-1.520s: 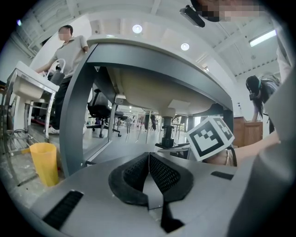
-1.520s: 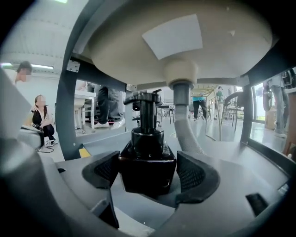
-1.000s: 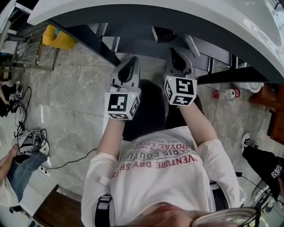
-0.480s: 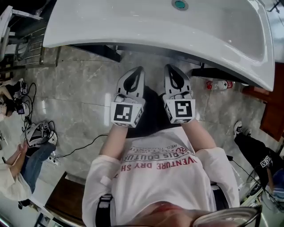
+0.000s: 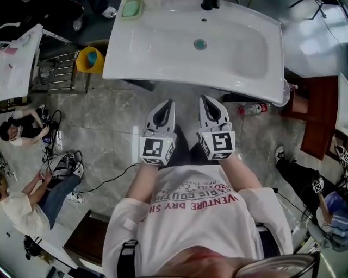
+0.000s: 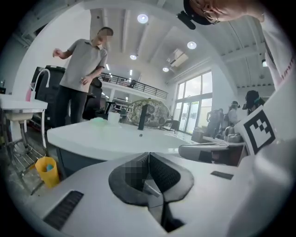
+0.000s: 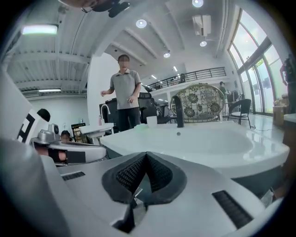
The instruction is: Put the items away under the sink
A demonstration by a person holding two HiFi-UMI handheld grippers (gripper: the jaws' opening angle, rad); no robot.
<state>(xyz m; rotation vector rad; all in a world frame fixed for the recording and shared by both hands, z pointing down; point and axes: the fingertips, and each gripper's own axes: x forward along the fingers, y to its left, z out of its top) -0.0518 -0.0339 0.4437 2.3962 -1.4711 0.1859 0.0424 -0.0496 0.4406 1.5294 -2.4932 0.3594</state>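
The white sink [image 5: 163, 59] stands in front of me, its basin and drain [image 5: 200, 44] seen from above. My left gripper [image 5: 169, 103] and right gripper [image 5: 202, 99] are held side by side just in front of the sink's near edge, pointing toward it. Both are shut with nothing between their jaws. In the left gripper view the left gripper [image 6: 148, 155] looks over the sink [image 6: 115, 139] rim. The right gripper view shows the right gripper [image 7: 146, 155] the same way before the sink [image 7: 208, 139]. No item to put away is in either gripper.
A green soap dish [image 5: 131, 8] and black faucet [image 5: 209, 4] sit at the sink's back. A yellow bucket [image 5: 89, 58] stands at its left, and a plastic bottle [image 5: 254, 108] lies on the floor at its right. A person [image 7: 125, 97] stands behind it. People sit at far left.
Both grippers have risen together from under the sink's front edge to above its rim. The sink's top and basin have come fully into view. The jaws stayed shut.
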